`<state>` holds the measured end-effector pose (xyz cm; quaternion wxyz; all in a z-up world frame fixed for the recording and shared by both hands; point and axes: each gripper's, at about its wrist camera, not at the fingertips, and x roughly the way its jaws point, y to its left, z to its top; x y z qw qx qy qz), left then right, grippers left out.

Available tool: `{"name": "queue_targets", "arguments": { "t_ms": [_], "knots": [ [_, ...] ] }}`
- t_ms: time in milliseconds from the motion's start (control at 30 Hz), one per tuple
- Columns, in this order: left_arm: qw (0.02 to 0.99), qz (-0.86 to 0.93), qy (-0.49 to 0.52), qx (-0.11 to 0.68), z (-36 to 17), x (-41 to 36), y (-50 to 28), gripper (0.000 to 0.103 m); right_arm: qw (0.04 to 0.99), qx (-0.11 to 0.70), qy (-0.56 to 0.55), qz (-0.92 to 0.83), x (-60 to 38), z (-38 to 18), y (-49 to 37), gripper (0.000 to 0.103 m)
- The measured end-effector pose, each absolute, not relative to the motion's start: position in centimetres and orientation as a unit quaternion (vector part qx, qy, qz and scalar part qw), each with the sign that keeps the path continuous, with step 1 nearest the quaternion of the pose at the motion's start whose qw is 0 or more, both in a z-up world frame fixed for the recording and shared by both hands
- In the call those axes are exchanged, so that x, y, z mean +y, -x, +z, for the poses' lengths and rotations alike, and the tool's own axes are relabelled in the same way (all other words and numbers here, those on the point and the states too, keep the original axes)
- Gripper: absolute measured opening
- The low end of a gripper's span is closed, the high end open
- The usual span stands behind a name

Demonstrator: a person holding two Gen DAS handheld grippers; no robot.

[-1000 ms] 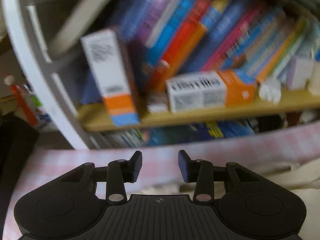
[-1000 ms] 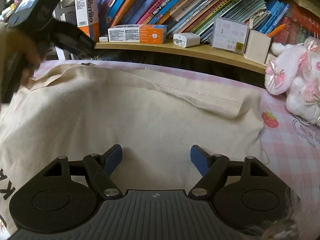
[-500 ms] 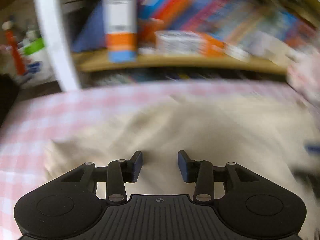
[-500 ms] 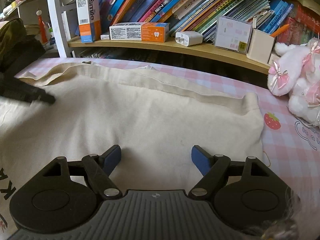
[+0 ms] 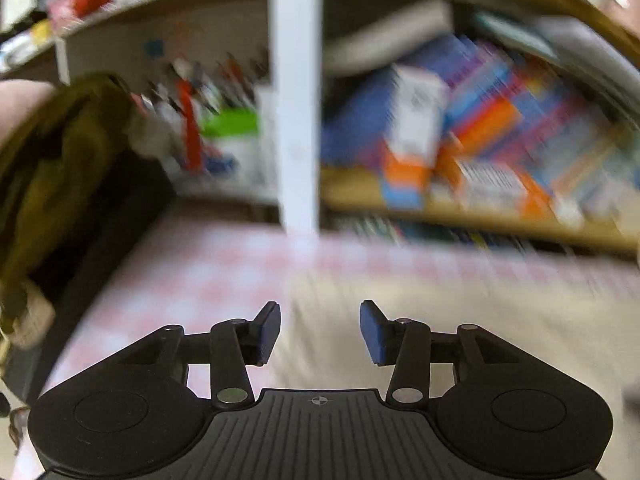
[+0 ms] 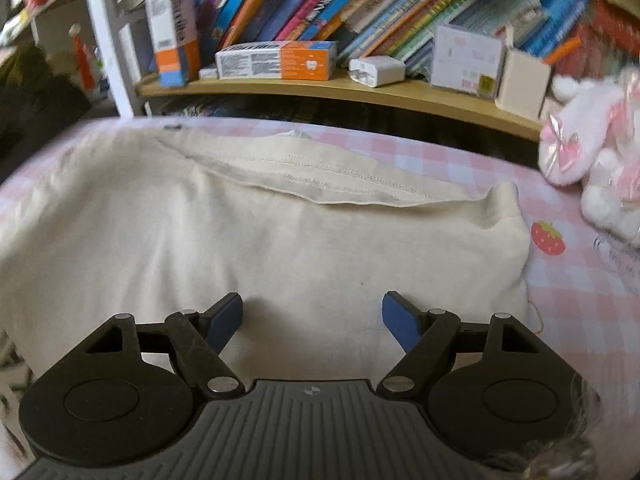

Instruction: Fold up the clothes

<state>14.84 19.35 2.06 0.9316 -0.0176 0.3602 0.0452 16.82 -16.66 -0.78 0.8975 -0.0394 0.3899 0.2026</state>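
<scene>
Your cream garment point(image 6: 256, 248) lies spread flat on the pink checked bedcover point(image 6: 580, 300), filling most of the right wrist view. Its stitched hem point(image 6: 320, 172) runs along the far side, turned over in a long flap, and its right corner point(image 6: 508, 204) stands up a little, just beside a printed strawberry point(image 6: 548, 238) on the cover.

Your right gripper point(image 6: 312, 316) hangs above the near part of the garment with its jaws wide apart and nothing between the blue pads point(image 6: 400, 322); they have just been closing a touch, but they grasp no cloth.

Your left gripper point(image 5: 319, 330) is over the left edge of the garment point(image 5: 460, 320), where the cream cloth meets the pink checks point(image 5: 192, 276). Its jaws are released too, narrower than the right ones, and have just been opening a little; nothing sits between the pads point(image 5: 372, 332). (That view is heavily blurred, so finer detail of the cloth edge cannot be made out.)

Behind the bed runs a wooden shelf point(image 6: 360, 90) packed with leaning books point(image 6: 360, 4). On it stand an upright white and orange box point(image 6: 172, 36), a second such box lying flat point(image 6: 276, 60), a white charger point(image 6: 378, 71) and a small cream box point(image 6: 522, 78). A white post point(image 5: 298, 96) rises at the shelf's left end. A pink and white plush toy point(image 6: 592, 160) sits at the right edge of the bed. At the left of the left wrist view hangs some olive-coloured cloth point(image 5: 52, 152) over a dark shape.
</scene>
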Motion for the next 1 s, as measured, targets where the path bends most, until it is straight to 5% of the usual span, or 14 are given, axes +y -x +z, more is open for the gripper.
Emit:
{"name": "queue_targets", "arguments": {
  "t_ms": [367, 633, 1000],
  "knots": [
    [0.917, -0.012, -0.024, 0.399, -1.0, 13.0, -9.6, 0.045, 0.896, 0.398, 0.053, 0.192, -13.8, -1.1, -22.8, 0.069],
    [0.914, 0.043, -0.028, 0.403, 0.8, 16.6, -6.8, 0.045, 0.946, 0.295, 0.060, 0.121, -14.3, 0.6, -29.4, 0.065],
    [0.901, 0.111, 0.100, 0.408, 2.3, 23.7, -0.7, 0.045, 0.926, 0.362, -0.024, 0.109, -24.0, 0.6, -18.1, 0.065]
  ]
}}
